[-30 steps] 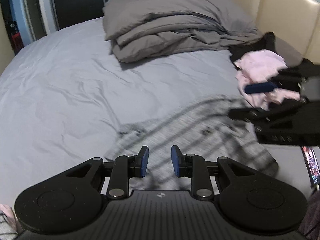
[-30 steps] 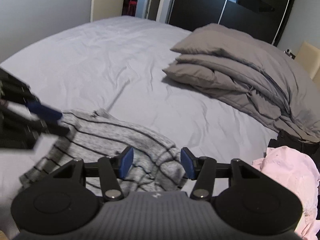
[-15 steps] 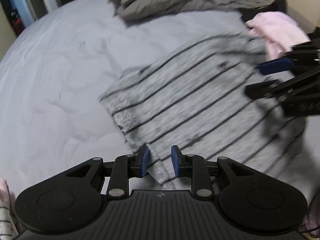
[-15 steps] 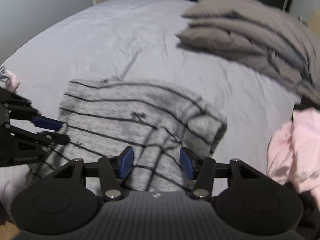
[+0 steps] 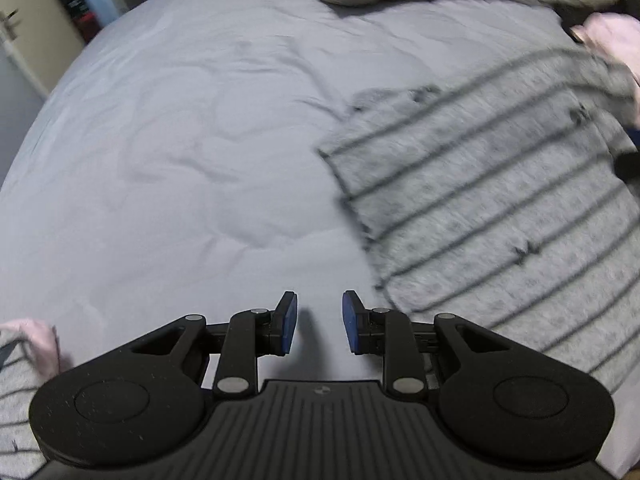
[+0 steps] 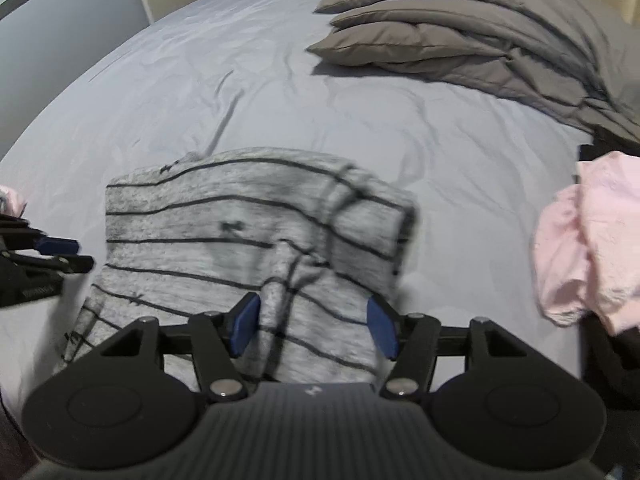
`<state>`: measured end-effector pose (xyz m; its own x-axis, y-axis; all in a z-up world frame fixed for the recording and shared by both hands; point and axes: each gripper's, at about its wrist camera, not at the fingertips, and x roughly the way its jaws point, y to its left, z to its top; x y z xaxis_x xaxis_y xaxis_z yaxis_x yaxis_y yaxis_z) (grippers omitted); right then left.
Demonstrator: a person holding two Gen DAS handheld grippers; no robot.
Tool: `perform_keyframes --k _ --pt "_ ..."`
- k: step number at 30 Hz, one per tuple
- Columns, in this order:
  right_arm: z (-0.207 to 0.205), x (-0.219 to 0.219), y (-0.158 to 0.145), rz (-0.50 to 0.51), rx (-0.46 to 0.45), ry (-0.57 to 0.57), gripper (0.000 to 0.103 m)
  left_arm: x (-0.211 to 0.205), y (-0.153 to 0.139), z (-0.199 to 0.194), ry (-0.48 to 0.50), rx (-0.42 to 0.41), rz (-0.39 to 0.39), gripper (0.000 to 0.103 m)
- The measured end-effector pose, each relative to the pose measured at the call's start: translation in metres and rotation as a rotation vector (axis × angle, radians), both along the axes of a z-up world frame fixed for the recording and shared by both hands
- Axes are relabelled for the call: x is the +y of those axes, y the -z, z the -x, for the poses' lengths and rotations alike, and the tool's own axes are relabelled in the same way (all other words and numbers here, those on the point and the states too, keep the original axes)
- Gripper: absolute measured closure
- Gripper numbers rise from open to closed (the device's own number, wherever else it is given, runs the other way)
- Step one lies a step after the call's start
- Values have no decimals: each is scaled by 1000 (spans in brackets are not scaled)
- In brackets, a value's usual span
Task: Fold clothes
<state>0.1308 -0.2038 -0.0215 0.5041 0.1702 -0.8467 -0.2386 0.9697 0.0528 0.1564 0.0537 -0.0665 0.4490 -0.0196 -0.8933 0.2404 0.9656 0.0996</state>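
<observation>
— Right wrist view: where does the striped top (image 6: pixel 224 240) lie?

— On the bed (image 6: pixel 240 80), spread mostly flat, with its right side rumpled and doubled over itself. The right tongs (image 6: pixel 312 326) hang just above its near edge, blue pads wide apart with nothing between them but the cloth lying below.

— And the left tongs (image 5: pixel 318 322)?

— In the left wrist view they sit over bare sheet, pads narrowly parted and empty. The top's left edge is just to their right and runs away from them.

— How would it handle?

— I judge it a soft, light knit: limp, no stiffness, likely to sag and drag along the sheet if pinched at one point only. Better to take it at an edge or corner, one pair of tongs to each side, pinching a single layer.

— Anything else nearby?

— A pink garment (image 6: pixel 592 240) at the right, and a folded grey duvet (image 6: pixel 460 40) at the far end.
</observation>
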Motion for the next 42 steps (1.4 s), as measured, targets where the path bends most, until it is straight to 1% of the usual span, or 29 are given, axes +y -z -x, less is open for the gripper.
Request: perform_keyframes --k 2,3,4,5,7,10,13,16,20,25,30,36,42 --pt "3 -7 -2 -25 0 26 37 10 -5 -1 -28 11 120 77" --pt "4 -11 -2 -45 2 44 36 15 -6 0 -41 19 188 67" --pt "5 -15 -3 -65 3 61 33 19 -6 0 -60 26 256 53" --pt "7 -20 -3 -85 5 79 30 22 -7 1 -78 28 319 51" --pt "8 -27 -2 -126 16 108 30 19 -6 -1 -82 47 368 51" --pt "8 -33 5 -197 53 145 28 12 1 -3 -81 74 377 50" --pt "6 -34 13 -248 82 160 27 10 11 -8 -94 101 392 50" --pt "3 -34 21 -272 100 172 27 10 24 -15 -91 116 410 50" --pt "-6 -35 36 -304 139 189 25 12 31 -22 -108 122 431 47" --pt "-14 -33 50 -330 164 195 19 10 34 -27 -101 121 433 47" --pt "-22 -32 63 -392 201 207 19 11 36 -31 -103 126 450 46" --pt "-30 -30 72 -418 224 212 16 11 39 -39 -108 134 471 45" --pt "-35 -23 74 -417 226 207 16 9 44 -47 -116 152 514 45"
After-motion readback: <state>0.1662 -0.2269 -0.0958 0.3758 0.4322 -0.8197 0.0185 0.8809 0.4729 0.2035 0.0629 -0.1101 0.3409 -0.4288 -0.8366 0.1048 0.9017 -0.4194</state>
